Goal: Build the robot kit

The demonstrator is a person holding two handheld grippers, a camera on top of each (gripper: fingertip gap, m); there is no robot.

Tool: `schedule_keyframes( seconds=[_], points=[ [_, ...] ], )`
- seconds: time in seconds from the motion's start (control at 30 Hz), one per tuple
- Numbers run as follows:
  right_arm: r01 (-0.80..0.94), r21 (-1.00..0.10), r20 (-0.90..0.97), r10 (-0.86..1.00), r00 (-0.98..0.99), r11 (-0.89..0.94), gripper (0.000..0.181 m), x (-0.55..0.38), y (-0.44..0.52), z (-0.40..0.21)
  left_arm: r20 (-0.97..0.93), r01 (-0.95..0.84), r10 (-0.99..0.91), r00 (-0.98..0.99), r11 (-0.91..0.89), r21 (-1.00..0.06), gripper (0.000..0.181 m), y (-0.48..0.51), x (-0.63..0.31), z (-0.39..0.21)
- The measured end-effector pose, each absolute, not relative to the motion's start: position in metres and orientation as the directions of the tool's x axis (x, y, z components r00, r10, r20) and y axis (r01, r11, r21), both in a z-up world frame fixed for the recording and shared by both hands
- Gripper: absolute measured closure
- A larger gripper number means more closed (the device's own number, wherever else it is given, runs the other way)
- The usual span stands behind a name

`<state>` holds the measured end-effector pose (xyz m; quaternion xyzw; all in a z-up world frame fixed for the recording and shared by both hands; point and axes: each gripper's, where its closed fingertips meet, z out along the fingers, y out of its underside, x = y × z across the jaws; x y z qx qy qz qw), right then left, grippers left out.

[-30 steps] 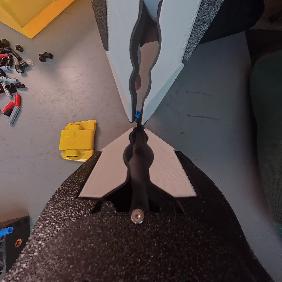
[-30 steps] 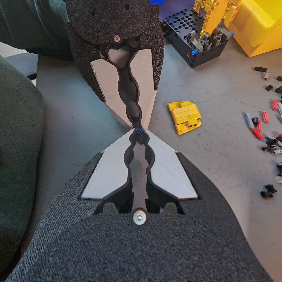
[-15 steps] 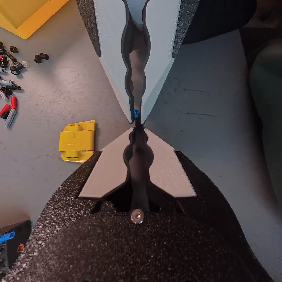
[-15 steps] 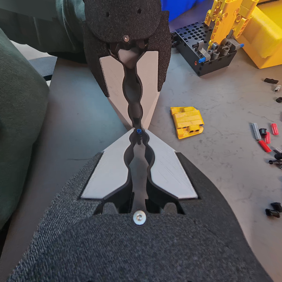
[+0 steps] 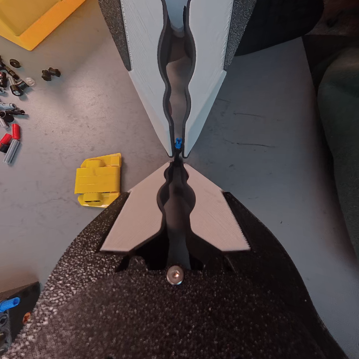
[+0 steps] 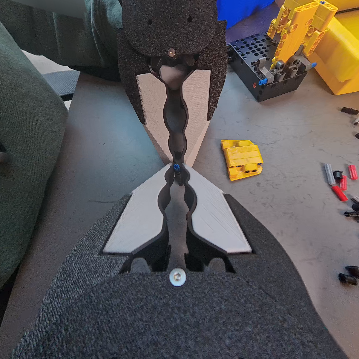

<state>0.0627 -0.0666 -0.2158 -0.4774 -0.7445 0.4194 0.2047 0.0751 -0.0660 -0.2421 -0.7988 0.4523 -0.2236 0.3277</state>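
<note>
Blue plastic marks the middle of the left wrist view: a tiny blue pin (image 5: 178, 145) sits between the tips of the right gripper (image 5: 177, 153), which reaches in from above. The left gripper (image 5: 177, 162) meets it tip to tip from below, its jaws nearly together on a small dark piece (image 5: 177, 159) joined to the pin. Both parts seem raised off the grey table (image 5: 262, 116), apparently so each tool can grip one end. A yellow brick block (image 5: 97, 180) lies near on the left, with loose small parts (image 5: 11, 124) farther left and a yellow tray (image 5: 37, 23) in the corner.

In the right wrist view the right gripper (image 6: 177, 169) stands narrow, its tips pinching the blue pin (image 6: 176, 167), while the wavy gap behind them stays clear. The dark piece (image 6: 179, 177) hangs just behind the pin, so which tool actually bears it is hard to tell. The left gripper (image 6: 177, 159) points in from the far side, drawn close. A black perforated base (image 6: 252, 48) with a yellow beam assembly (image 6: 299, 33) stands far right.
</note>
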Motion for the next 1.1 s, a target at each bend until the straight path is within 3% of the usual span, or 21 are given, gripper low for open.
schedule_keyframes(
  seconds=[1.1],
  points=[
    [0.492, -0.837, -0.114, 0.802, -0.586, 0.240, 0.176, 0.0581, -0.0736, -0.2164, 0.079, -0.573, -0.873, 0.480, -0.381, -0.726, 0.176, -0.0670, 0.0738, -0.2421]
  ],
)
